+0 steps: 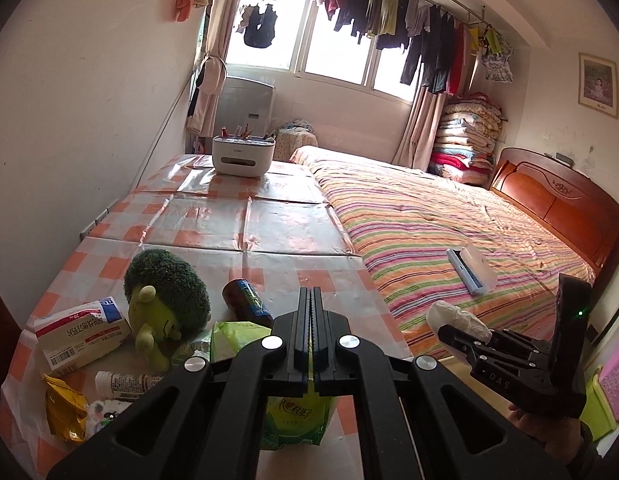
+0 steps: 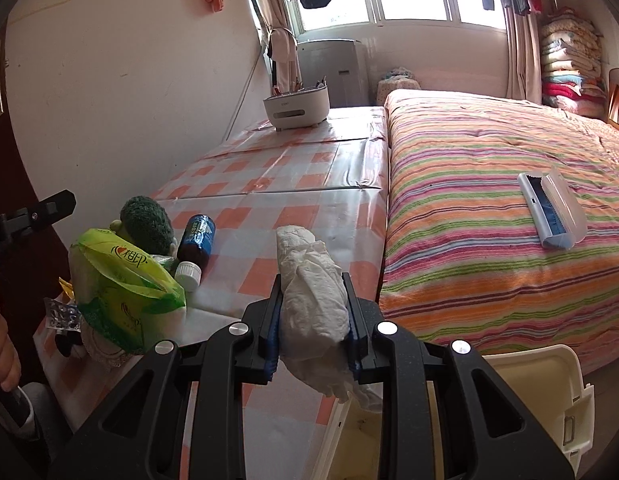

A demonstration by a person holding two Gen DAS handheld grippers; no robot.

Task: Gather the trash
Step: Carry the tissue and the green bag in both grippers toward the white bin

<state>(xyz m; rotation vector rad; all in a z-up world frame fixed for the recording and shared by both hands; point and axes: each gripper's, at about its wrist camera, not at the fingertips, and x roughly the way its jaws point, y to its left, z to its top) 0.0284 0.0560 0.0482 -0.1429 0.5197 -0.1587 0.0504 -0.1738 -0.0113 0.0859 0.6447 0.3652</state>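
My right gripper (image 2: 311, 280) is shut on a crumpled white tissue wad (image 2: 309, 300), held beside the table's edge above a white plastic bin (image 2: 541, 400). The left wrist view shows that gripper (image 1: 457, 330) with the tissue (image 1: 457, 316) off the table's right side. My left gripper (image 1: 311, 292) is shut, and nothing shows between its tips. It hangs over a green tissue pack (image 1: 237, 340) on the checked table (image 1: 229, 224). Around it lie a dark blue bottle (image 1: 245, 300), a medicine box (image 1: 81, 332), a white bottle (image 1: 125, 384) and a yellow wrapper (image 1: 65, 412).
A green plush toy (image 1: 165, 292) sits among the litter. A white desk organizer (image 1: 243, 156) stands at the table's far end. The striped bed (image 1: 449, 232) on the right carries a white lint brush (image 1: 471, 268). A person's hand (image 2: 1, 344) holds the left gripper's handle.
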